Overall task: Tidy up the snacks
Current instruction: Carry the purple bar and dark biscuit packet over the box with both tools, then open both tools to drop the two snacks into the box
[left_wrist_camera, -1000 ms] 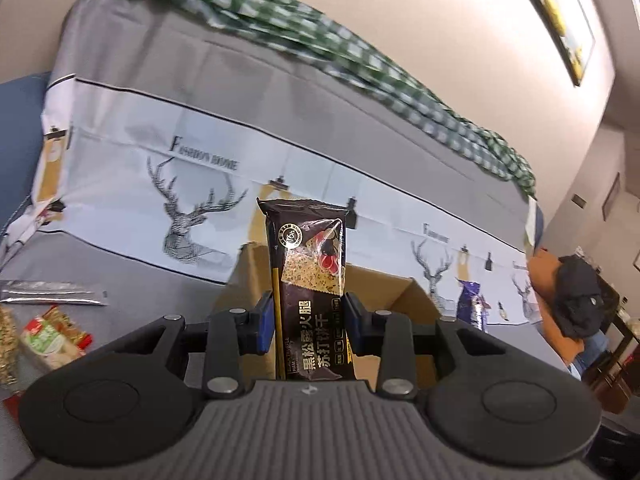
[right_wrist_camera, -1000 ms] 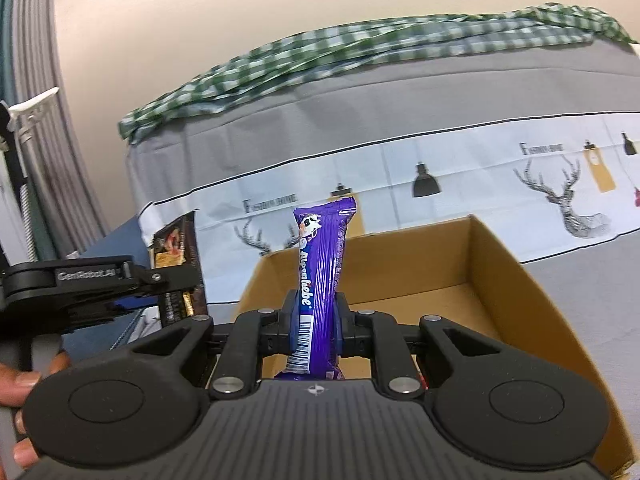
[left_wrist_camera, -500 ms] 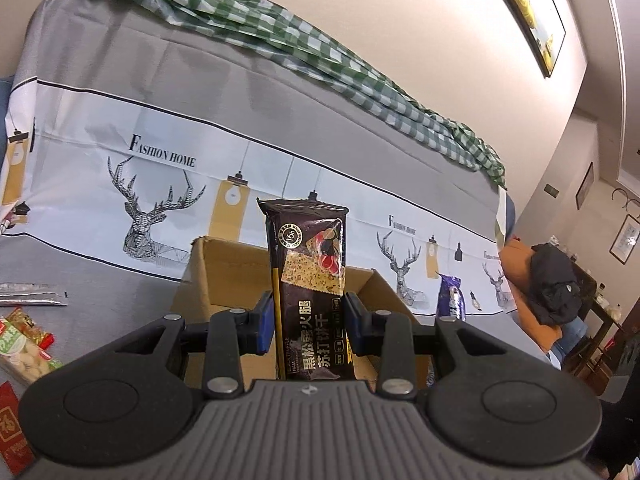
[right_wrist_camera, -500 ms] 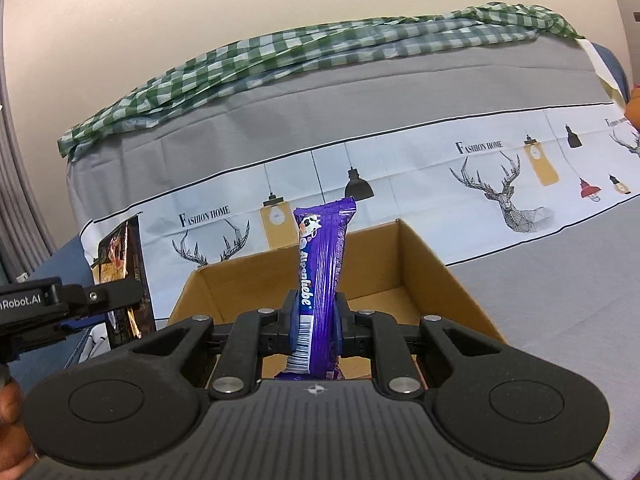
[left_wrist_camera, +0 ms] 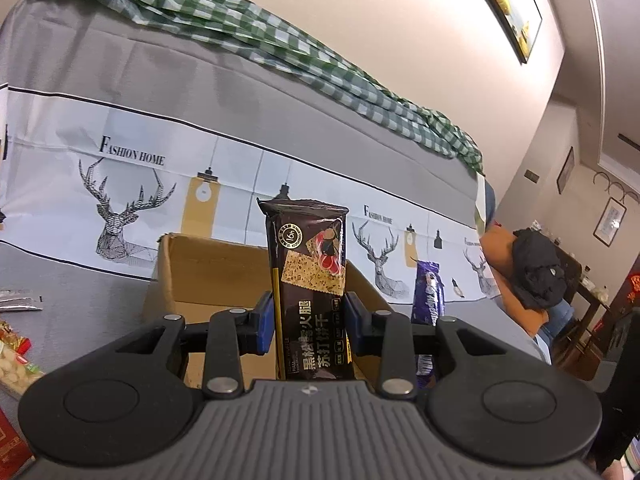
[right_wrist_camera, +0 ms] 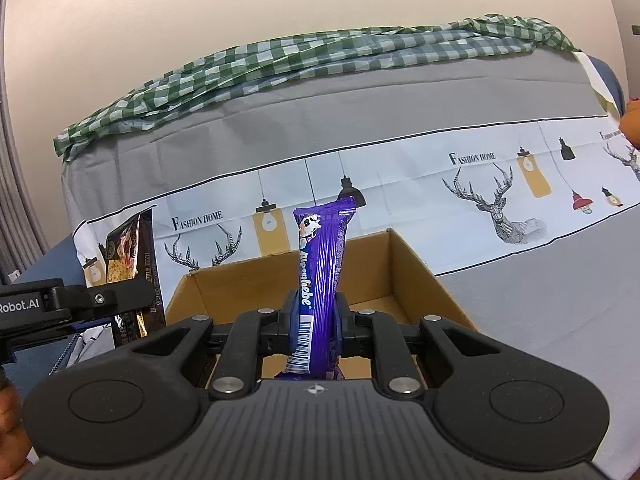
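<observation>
Snacks held: two — one dark brown cracker packet (left_wrist_camera: pixel 310 288) and one purple Alpenliebe candy stick (right_wrist_camera: pixel 320 280), both standing upright.
Left gripper (left_wrist_camera: pixel 308 320): its blue-padded fingers (left_wrist_camera: pixel 265 322) are pinching the cracker packet at its lower half.
Right gripper (right_wrist_camera: pixel 316 324): its black fingers are pressing on the candy stick's lower part.
Box: one open brown cardboard box (right_wrist_camera: pixel 416 268) is sitting just beyond both grippers, under the held snacks.
Loose snacks: three or so packets (left_wrist_camera: pixel 16 360) are lying at the left on the grey cloth; exact count unclear.
Backdrop: one grey deer-print cover (left_wrist_camera: pixel 132 184) is draping the sofa, one green checked cloth (right_wrist_camera: pixel 320 56) lying along its top.
</observation>
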Demonstrator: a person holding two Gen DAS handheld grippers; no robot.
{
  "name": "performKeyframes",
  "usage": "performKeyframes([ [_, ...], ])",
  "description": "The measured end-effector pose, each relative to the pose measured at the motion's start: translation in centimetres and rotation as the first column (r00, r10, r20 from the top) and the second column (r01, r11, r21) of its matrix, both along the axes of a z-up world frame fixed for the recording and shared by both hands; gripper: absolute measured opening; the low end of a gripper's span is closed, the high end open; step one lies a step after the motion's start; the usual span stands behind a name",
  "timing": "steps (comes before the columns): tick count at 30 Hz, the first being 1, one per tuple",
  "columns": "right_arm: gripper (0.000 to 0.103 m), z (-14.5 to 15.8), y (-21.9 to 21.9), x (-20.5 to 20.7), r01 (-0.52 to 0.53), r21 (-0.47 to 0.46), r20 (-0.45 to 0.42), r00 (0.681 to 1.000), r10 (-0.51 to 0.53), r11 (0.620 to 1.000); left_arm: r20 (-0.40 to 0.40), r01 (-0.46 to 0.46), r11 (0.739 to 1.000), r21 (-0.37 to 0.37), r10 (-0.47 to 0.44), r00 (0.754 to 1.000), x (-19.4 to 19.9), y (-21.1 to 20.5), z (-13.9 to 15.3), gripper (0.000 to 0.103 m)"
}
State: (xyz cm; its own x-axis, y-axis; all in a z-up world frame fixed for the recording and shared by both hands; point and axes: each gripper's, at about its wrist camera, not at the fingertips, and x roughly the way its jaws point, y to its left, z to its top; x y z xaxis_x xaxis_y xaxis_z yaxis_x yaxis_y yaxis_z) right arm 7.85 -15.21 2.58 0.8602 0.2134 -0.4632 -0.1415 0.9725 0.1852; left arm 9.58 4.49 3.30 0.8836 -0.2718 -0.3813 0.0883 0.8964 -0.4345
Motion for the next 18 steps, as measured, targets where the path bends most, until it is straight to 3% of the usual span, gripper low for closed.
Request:
performKeyframes([
  [16,0.017,-0.1,0.2,-0.2,0.025,-0.009,0.015,1.000,-0.025,1.000,-0.021,0.066,0.998,0.014,-0.066,0.998,0.5,-1.2,-0.4,0.039],
  [18,0.019,-0.1,0.3,-0.2,0.023,-0.006,0.012,1.000,-0.023,1.000,-0.035,0.087,0.996,-0.003,-0.087,0.996,0.7,-1.2,-0.5,0.044],
])
